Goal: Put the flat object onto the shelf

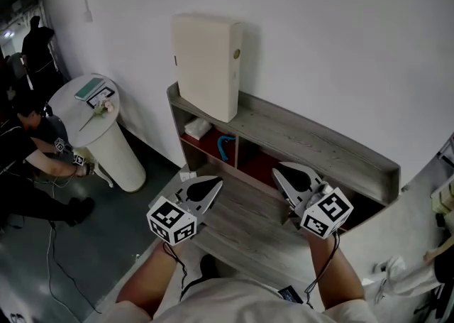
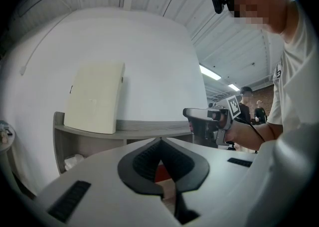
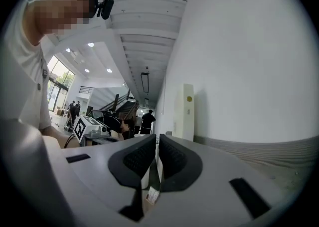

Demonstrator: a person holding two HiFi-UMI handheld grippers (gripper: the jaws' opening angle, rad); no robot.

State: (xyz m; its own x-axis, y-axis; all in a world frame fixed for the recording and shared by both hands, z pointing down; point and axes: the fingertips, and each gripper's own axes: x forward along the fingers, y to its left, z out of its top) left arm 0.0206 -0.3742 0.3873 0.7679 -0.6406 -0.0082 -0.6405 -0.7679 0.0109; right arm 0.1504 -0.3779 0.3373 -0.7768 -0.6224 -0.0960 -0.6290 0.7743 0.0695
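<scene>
The flat object (image 1: pixel 206 66) stands upright on the shelf (image 1: pixel 319 145), against the wall. Your left gripper (image 1: pixel 210 187) and right gripper (image 1: pixel 284 173) hover below it, both pressed together and empty. Back away straight and avoid nudging the panel.

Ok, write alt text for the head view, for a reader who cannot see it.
A cream flat panel stands upright on top of a grey wooden shelf, against the white wall. Below, the person's left gripper and right gripper hover before the shelf, jaws together, holding nothing.
</scene>
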